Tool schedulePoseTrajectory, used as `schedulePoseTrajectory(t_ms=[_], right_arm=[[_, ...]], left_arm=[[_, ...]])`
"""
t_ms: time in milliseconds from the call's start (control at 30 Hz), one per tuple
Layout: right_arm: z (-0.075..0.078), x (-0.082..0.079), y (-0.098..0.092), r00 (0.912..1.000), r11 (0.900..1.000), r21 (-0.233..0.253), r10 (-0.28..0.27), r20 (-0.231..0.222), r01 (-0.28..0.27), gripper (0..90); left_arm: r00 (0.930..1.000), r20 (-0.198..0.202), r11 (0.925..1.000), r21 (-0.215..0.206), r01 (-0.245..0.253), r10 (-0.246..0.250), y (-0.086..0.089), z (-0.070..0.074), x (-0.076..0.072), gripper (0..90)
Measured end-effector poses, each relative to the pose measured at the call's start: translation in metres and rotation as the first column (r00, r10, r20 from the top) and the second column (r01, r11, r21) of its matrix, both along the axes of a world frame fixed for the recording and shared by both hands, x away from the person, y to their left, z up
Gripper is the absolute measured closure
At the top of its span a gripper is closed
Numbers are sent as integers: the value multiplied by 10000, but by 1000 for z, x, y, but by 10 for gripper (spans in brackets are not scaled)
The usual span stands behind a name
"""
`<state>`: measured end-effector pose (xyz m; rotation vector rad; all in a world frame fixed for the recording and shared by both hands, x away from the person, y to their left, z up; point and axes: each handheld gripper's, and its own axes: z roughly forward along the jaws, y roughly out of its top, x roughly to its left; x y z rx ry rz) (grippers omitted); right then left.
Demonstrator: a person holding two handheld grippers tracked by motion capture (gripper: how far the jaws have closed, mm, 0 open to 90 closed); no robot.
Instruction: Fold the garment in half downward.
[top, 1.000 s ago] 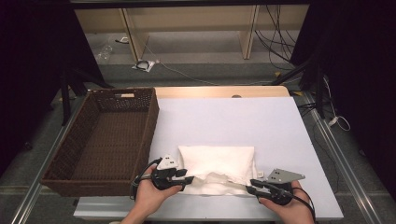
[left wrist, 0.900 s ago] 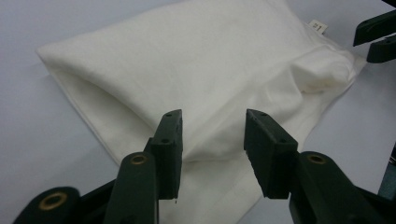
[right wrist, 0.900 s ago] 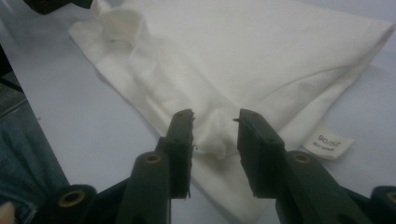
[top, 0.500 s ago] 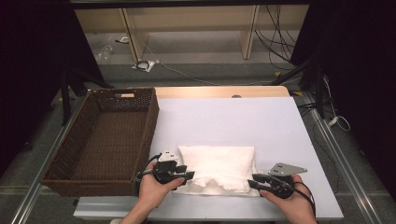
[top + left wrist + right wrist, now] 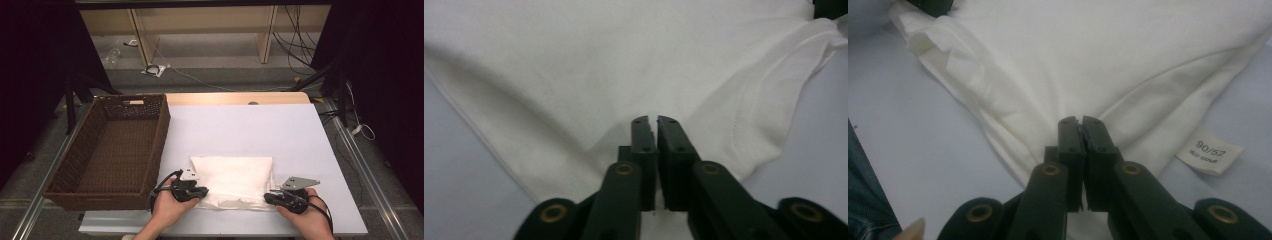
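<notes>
A folded white garment point(image 5: 232, 177) lies on the white table cover near the front edge. My left gripper point(image 5: 204, 191) is at its near left corner and my right gripper point(image 5: 268, 196) at its near right corner. In the left gripper view the jaws are shut on the white garment point(image 5: 574, 75), with creases fanning out from the left gripper point(image 5: 656, 120). In the right gripper view the right gripper point(image 5: 1080, 121) is likewise shut on the garment's point(image 5: 1108, 55) layered edge. A size label point(image 5: 1210, 150) reading 90/52 lies beside that corner.
A dark brown wicker basket point(image 5: 75, 165) stands empty at the left, its right wall close to my left hand. The white table cover point(image 5: 250, 125) stretches behind the garment. Cables and shelf legs lie on the floor beyond the table's far edge.
Both hands have shifted slightly along the garment's near edge and stay pinched on it. The garment has barely moved.
</notes>
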<state>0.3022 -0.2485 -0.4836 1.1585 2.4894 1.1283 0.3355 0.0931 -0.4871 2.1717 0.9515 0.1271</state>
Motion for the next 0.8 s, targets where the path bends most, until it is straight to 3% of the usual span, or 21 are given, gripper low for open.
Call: schedulePoseTrajectory(t_ms=[267, 500, 600, 700, 800], right_arm=[[3, -1, -4, 9999, 9999, -116, -32, 108, 33, 895], [1, -1, -4, 9996, 10000, 37, 24, 281, -25, 875], [5, -2, -7, 9967, 9996, 288, 38, 805, -61, 768], [8, 0, -10, 9889, 9956, 936, -38, 1486, -103, 648], [7, 3, -11, 9811, 9928, 1197, -147, 1928, -86, 571]], left_arm=[[9994, -184, 9996, -19, -292, 292, 5, 3, -1, 894], [9994, 152, 9994, -171, -296, 299, 8, 4, -5, 888], [9987, 401, 9980, -557, -287, 309, 12, 7, -8, 813], [9959, 739, 9934, -1063, -436, 516, 18, 11, -11, 717], [9921, 1039, 9896, -1323, -560, 700, 21, 13, -16, 590]])
